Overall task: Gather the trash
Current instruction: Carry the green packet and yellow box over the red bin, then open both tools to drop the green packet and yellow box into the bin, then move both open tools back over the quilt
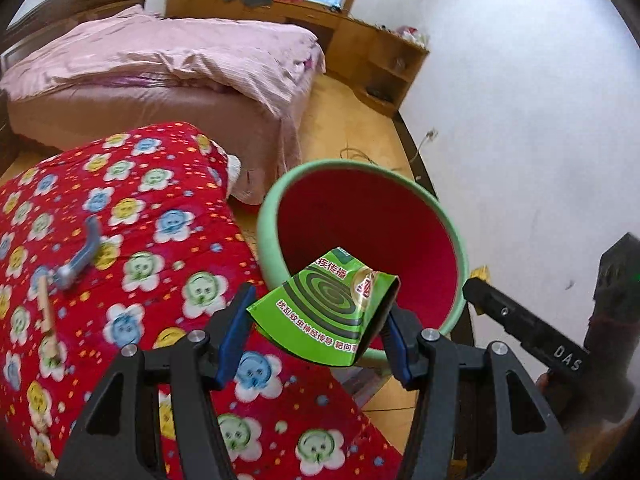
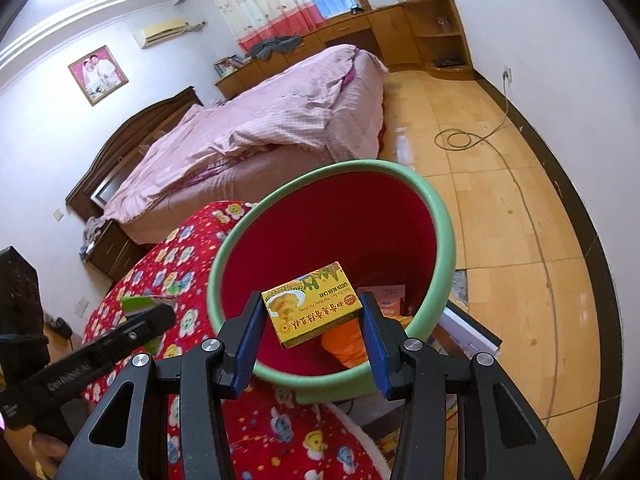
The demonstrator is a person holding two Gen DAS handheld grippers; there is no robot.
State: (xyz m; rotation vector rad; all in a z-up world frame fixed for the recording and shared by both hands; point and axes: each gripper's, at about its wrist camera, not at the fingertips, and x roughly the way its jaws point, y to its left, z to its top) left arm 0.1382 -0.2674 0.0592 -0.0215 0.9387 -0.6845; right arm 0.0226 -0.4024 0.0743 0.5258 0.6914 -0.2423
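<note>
Two grippers clamped: left gripper [image 1: 316,320] w/ green box [image 1: 320,308], right gripper [image 2: 312,320] w/ yellow box [image 2: 312,306], over bin [image 2: 436,216].

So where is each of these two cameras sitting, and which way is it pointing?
Left wrist: rides on the left gripper, looking down along its fingers at the green box it holds; the right gripper shows alongside.
Right wrist: rides on the right gripper, looking at its yellow box; a hand shows.
Both share the bin, red blanket, bed.
</note>
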